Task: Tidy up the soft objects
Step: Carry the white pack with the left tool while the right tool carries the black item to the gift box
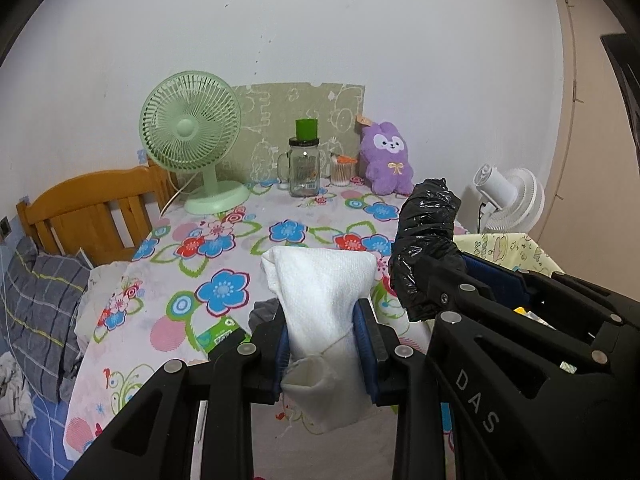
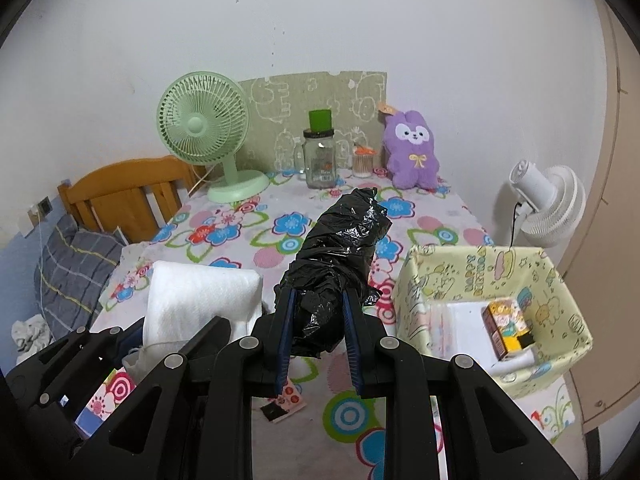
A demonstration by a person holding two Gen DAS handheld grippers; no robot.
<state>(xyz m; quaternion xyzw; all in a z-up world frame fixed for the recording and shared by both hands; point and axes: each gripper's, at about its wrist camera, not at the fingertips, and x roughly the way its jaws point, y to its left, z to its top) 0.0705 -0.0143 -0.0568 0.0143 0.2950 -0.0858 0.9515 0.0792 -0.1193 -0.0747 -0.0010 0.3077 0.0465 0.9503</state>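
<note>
Towel [image 1: 320,296], white and folded, is sitting pinched in the left gripper [image 1: 325,344], lifted over the near part of the flowered table [image 1: 224,240]. Right gripper [image 2: 318,344] is squeezing a crumpled black bag [image 2: 340,252], just right of the towel. Yellow box [image 2: 560,280] is standing on the right, holding a small carton [image 2: 506,326]. Purple plush [image 2: 412,152], jar [image 2: 319,158] and green fan [image 2: 204,128] are lining the far edge.

Soft even indoor light, sharp centre, perhaps blurred fisheye-bent edges.
</note>
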